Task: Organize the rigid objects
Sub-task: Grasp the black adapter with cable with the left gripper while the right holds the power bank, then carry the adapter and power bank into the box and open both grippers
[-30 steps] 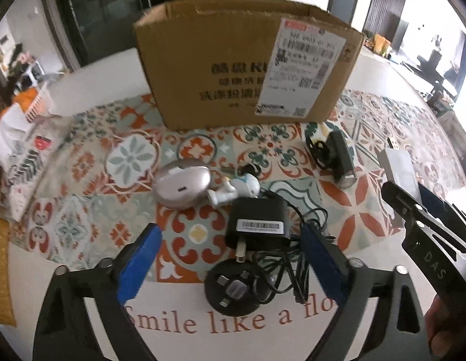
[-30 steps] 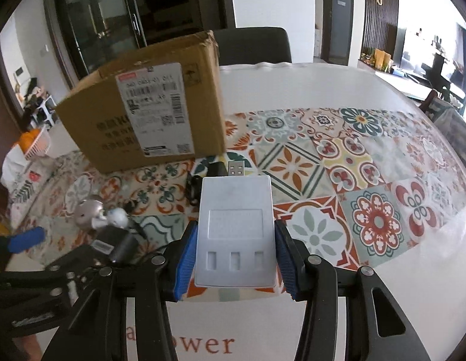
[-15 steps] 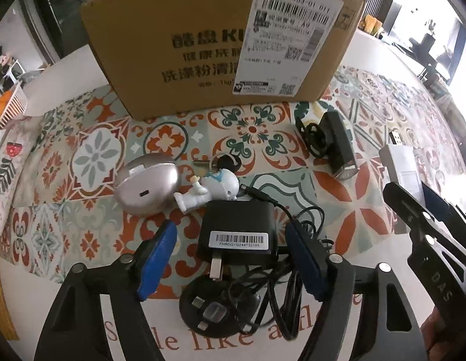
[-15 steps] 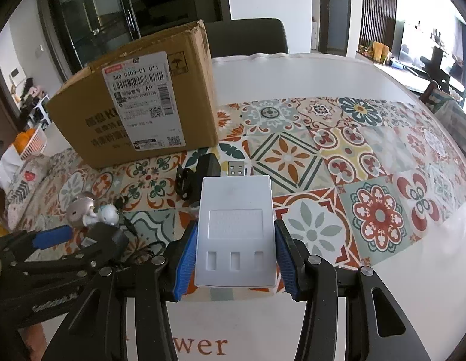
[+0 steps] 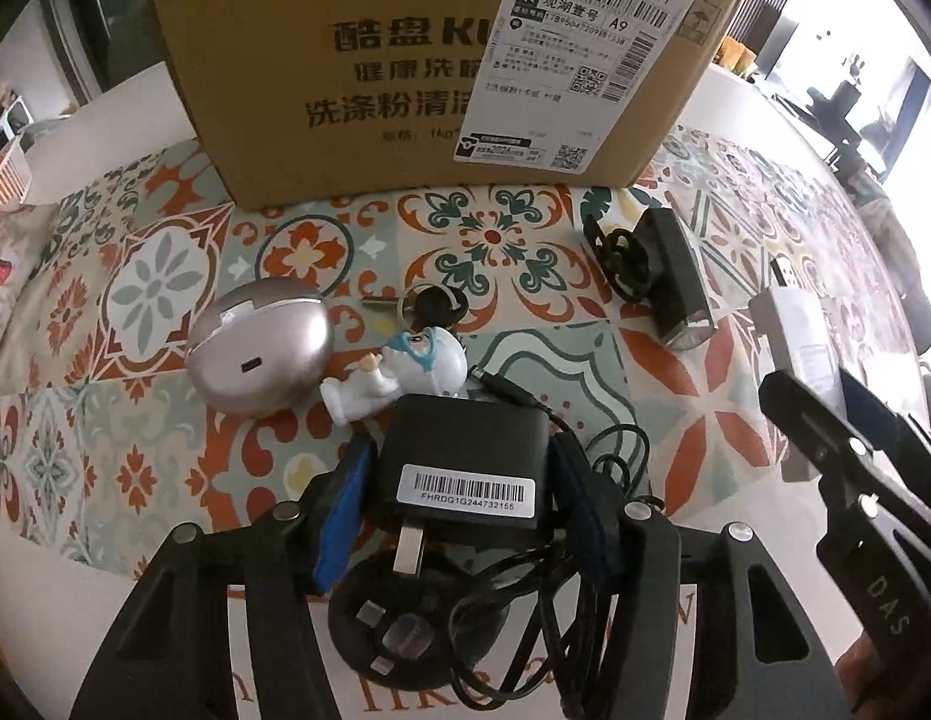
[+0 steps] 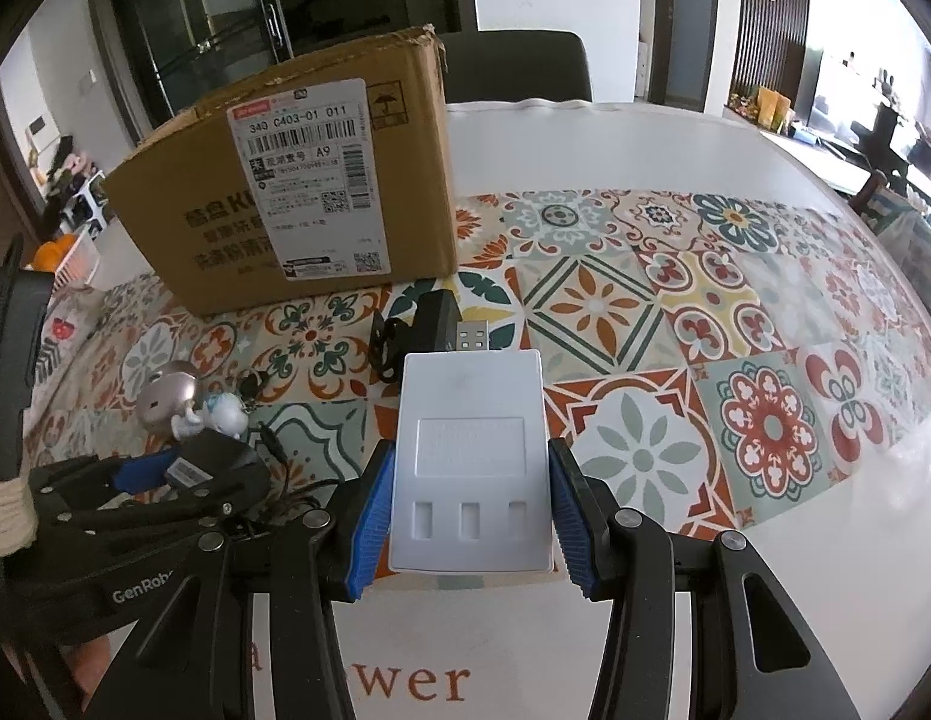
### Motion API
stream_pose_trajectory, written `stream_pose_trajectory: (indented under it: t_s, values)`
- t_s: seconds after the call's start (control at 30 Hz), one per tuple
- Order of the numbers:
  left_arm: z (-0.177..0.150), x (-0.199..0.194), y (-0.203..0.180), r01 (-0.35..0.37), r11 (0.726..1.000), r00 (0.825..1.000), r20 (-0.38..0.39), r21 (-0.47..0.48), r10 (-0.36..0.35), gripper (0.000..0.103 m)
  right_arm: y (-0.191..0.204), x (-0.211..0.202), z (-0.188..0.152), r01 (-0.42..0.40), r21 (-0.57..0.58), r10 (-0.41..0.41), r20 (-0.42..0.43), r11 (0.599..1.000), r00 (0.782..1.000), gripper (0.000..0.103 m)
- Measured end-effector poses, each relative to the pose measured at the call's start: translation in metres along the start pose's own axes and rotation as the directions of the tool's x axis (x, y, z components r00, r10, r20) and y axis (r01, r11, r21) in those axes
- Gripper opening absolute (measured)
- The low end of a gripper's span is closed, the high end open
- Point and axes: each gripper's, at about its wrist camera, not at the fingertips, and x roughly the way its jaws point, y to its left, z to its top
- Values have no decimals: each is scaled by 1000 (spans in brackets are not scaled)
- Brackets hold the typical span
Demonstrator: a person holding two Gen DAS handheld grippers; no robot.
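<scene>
Nearest the left wrist camera, the left gripper (image 5: pixel 462 510) has its blue-padded fingers (image 5: pixel 339 516) pressed against both sides of a black rectangular power adapter (image 5: pixel 468 468) with a white barcode sticker; its tangled black cable (image 5: pixel 561 588) trails over a round black plug disc (image 5: pixel 405 624) lying on the table. In the right wrist view, the right gripper (image 6: pixel 468 516) pinches a flat white plastic USB hub (image 6: pixel 470 462) between its blue pads, the metal USB plug pointing forward.

Just beyond the adapter sit a small white astronaut figurine (image 5: pixel 399 378), a silver egg-shaped case (image 5: pixel 261 354) touching its left side, and a black key on a ring (image 5: pixel 435 306) just behind the figurine. Further right lies a black bike light with a coiled strap (image 5: pixel 657 276).

These rest on a tablecloth of orange, teal and cream patterned tiles (image 6: pixel 675 312) with a white printed border, spread over a white round table (image 6: pixel 645 150). Behind them stands a brown cardboard box (image 6: pixel 297 204) bearing a white shipping label. Past the table are a dark chair back (image 6: pixel 513 66), glass-fronted dark cabinets (image 6: pixel 225 18) and a bright window area at the right.
</scene>
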Motion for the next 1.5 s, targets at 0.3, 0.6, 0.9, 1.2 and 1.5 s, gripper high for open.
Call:
stream_pose_trajectory:
  t_s: [0.3,0.6,0.9,1.2,1.5]
  values:
    - [-16,-27,6,8,1000,999,38,-12,-7,55,6,-18,2,3,-31,-3,25,1000,1000,49]
    - [-21,-64,10,26,999,994,108,-30,-23,55,12,-41,6,-7,-47,10,63,999,998,49]
    - [-17,-99,10,20,999,982,186,-29,-14,55,22,-67,12,-28,-64,35,108,998,994,49]
    - [-6,-139,13,7,1000,957,289,-25,1,55,32,-96,25,-40,-81,54,178,996,983,49]
    - [12,-167,18,-25,1000,927,373,-14,28,55,43,-111,46,-64,-95,85,239,993,967,49]
